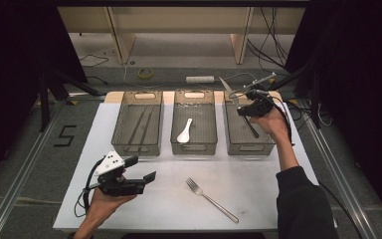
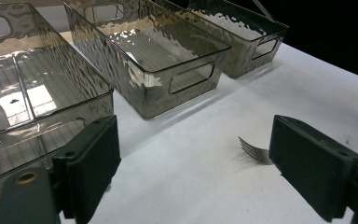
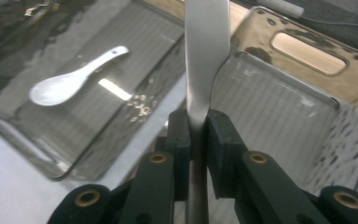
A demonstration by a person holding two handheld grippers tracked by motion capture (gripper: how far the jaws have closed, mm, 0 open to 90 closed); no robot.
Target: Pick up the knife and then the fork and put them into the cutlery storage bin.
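Right gripper (image 3: 198, 126) jaws clamped on a table knife (image 3: 205, 56), held above the right bin (image 1: 249, 130), blade running up past the bin's far rim; bin floor below it bare. Left gripper (image 1: 144, 169) jaws wide apart, holding nothing, hovering over open white tabletop (image 1: 258, 184). Fork (image 2: 255, 150) lies just ahead by its right jaw. Three clear bins in a row beyond; middle bin (image 1: 194, 129) holds one white ceramic spoon (image 1: 184, 131), left bin (image 1: 138, 124) two chopsticks (image 1: 140, 125).
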